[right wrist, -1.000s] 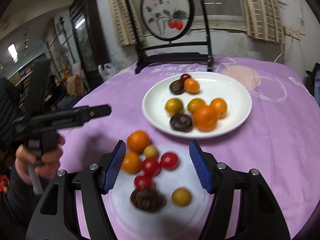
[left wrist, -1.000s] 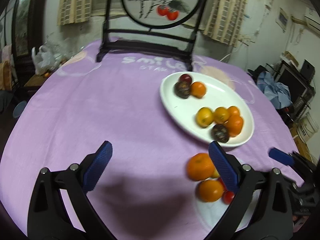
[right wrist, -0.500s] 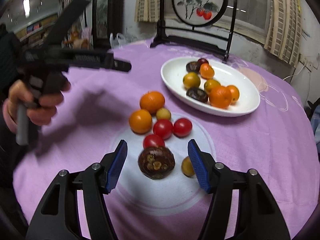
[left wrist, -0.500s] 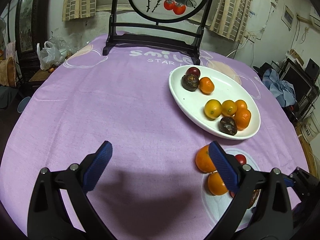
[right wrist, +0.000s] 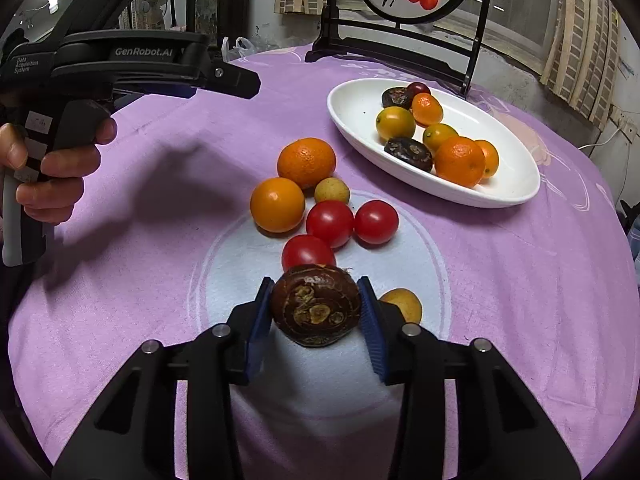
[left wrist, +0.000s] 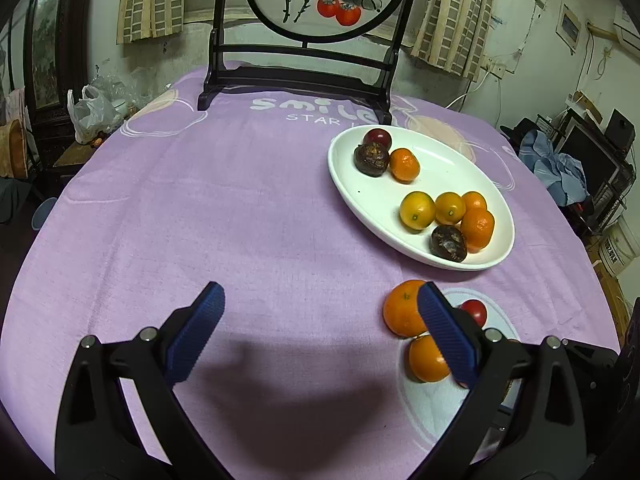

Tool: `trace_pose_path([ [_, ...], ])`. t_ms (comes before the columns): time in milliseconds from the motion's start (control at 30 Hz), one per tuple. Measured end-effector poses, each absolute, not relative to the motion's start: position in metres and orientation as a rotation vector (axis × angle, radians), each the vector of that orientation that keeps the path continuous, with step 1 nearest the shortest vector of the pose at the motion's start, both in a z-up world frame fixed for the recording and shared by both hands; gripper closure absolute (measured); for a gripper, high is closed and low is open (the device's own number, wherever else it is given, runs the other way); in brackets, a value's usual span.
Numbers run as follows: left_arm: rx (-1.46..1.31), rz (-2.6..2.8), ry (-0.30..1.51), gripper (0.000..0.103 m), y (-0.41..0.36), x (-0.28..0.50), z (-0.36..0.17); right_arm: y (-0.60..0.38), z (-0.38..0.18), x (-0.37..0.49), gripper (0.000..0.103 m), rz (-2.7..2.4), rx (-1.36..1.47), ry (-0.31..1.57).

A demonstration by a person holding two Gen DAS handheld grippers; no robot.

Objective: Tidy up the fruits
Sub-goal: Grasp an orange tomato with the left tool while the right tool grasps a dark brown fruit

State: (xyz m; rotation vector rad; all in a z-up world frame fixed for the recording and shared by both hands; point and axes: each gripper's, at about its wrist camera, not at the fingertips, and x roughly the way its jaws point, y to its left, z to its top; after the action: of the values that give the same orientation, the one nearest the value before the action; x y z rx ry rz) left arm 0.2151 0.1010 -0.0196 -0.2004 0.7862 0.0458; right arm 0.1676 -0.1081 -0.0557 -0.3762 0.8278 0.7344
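My right gripper is closed around the dark brown fruit, both blue pads touching its sides, over the pale circle printed on the purple cloth. Just beyond it lie three red tomatoes and two oranges. My left gripper stands wide apart and holds nothing. The white plate with more fruits is farther to the right.
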Motion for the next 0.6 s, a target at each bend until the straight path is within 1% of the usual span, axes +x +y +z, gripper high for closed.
trace_pose_path([
  [267,-0.195,0.059,0.807,0.004,0.103,0.218,-0.025,-0.111,-0.053,0.172,0.061,0.748,-0.34,0.832],
  [433,-0.156,-0.131,0.843,0.006,0.084,0.214,-0.028,-0.138,-0.031,0.185,0.061,0.753,-0.121,0.794],
  [467,-0.142,-0.164,0.845,0.01,0.079,0.212,-0.028,-0.147,-0.029,0.191,0.061,0.726,-0.071,0.797],
  [500,-0.121,-0.209,0.852,0.017,0.07,0.211,-0.029,-0.151,-0.028,0.194,0.061,0.703,-0.045,0.802],
  [533,-0.109,-0.241,0.863,0.02,0.065,0.21,-0.031,-0.155,-0.029,0.197,0.061,0.684,-0.027,0.806],
  [600,-0.088,-0.294,0.889,0.032,0.054,0.209,-0.037,-0.164,-0.029,0.202,0.061,0.645,0.012,0.813],
])
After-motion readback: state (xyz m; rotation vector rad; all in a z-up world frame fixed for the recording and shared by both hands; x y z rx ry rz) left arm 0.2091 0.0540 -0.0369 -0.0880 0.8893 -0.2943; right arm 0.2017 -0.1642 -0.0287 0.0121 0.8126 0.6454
